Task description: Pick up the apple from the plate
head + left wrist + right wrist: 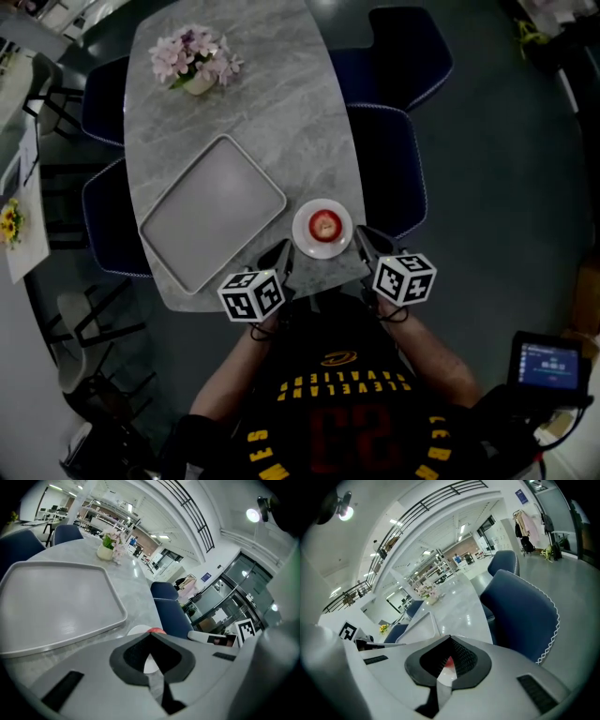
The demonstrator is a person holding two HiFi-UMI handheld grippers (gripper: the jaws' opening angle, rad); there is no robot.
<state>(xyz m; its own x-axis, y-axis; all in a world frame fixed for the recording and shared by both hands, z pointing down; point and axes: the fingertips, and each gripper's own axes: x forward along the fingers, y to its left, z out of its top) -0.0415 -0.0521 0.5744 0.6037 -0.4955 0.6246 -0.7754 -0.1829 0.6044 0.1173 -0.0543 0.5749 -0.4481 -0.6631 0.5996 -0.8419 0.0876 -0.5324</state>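
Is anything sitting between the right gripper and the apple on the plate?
Nothing visible does. The apple sits uncovered on the plate, and the right gripper is just beside the plate's rim. The tray lies off to the other side. The gripper's jaws are together, though.

Tabletop (281, 103): grey, marble-patterned slab with rounded corners, its long axis running away from the person.

Lying directly on it:
1. Tray (211, 211): pale grey, rectangular, with rounded corners and a raised rim. It sits flat on the near left part, turned at an angle to the tabletop's edges.
2. Plate (322, 251): small, round and white. It sits at the near edge, just beside the tray's right corner but not touching it.
3. Pot (199, 84): small and pale, upright, holding pink and white flowers (192, 52). It stands at the far left end, well apart from the tray.
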